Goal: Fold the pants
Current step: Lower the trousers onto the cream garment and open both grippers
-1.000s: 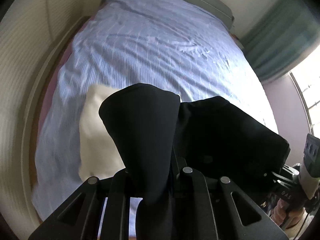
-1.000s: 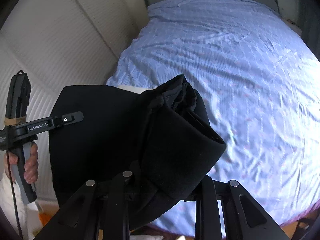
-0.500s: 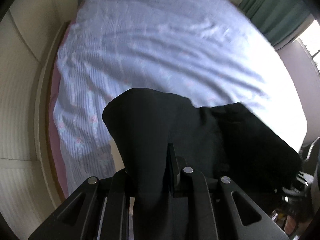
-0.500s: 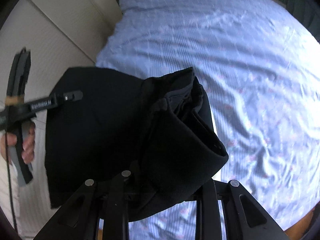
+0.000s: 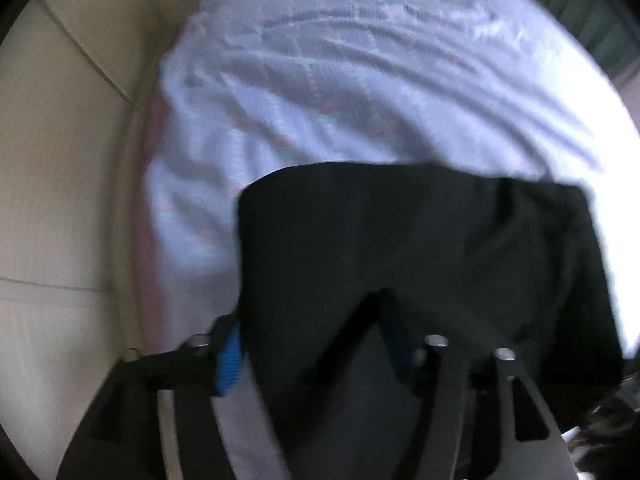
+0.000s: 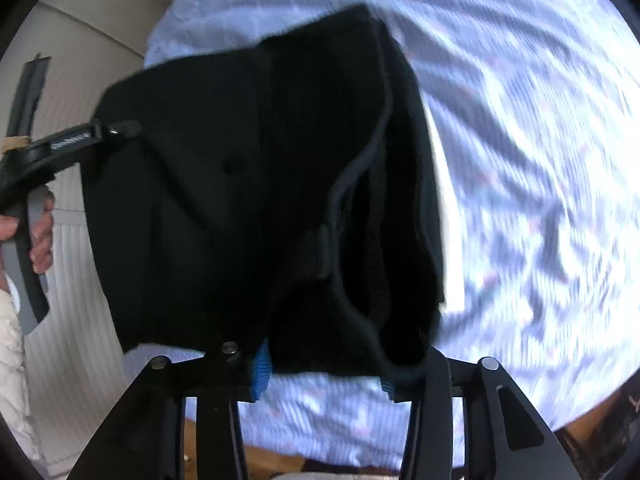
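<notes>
The folded black pants (image 5: 420, 248) lie low over the blue striped bed sheet (image 5: 360, 80). My left gripper (image 5: 316, 356) points steeply down with its jaws opening. The cloth still lies between its blue pads (image 5: 228, 364), which stand apart from it. In the right wrist view the pants (image 6: 240, 184) hang as a thick bundle, the waistband side to the right. My right gripper (image 6: 322, 376) is opening too, its blue pads (image 6: 260, 368) on either side of the bundle's lower edge. A hand (image 6: 40, 236) holds the left gripper (image 6: 76, 140) at the pants' left edge.
The bed sheet (image 6: 540, 160) fills most of both views. A cream panelled wall (image 5: 60, 160) runs along the bed's left side. Green curtains (image 5: 580, 20) hang at the far right. Wooden floor (image 6: 272, 460) shows below the bed's near edge.
Both grippers have come down toward the bed and tipped downward. Their jaws, shut on the pants before, have spread so the blue pads show. The pants bundle has sunk onto the sheet.
</notes>
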A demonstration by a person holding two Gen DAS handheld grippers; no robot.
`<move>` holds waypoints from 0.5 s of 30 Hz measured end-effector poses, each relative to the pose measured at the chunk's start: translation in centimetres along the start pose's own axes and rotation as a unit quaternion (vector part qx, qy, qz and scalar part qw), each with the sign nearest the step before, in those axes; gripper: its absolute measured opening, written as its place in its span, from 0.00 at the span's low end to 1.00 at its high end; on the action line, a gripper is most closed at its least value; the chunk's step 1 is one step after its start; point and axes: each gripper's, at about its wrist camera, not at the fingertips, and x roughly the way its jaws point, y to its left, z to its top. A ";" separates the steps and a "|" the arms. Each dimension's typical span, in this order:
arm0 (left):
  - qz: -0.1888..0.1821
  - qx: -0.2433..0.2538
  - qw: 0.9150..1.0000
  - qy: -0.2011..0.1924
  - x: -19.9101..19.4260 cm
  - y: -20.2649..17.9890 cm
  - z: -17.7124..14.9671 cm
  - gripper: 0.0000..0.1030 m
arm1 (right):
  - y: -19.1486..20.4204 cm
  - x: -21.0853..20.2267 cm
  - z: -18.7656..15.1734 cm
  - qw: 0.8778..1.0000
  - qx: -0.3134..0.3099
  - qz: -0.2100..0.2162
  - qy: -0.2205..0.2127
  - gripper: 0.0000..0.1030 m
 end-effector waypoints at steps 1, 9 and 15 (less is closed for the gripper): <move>0.028 0.020 0.999 -0.004 -0.5 -0.6 -0.4 0.62 | -0.5 -0.1 -0.5 1.000 0.003 0.000 0.002 0.47; 0.055 0.022 0.998 -0.010 -7.2 -5.1 -7.1 0.70 | -3.4 -3.8 -4.0 0.998 -0.045 -0.024 -0.037 0.60; 0.065 0.015 0.996 -0.054 -14.3 -12.8 -11.1 0.74 | -7.5 -10.1 -6.1 0.989 -0.091 -0.060 -0.096 0.71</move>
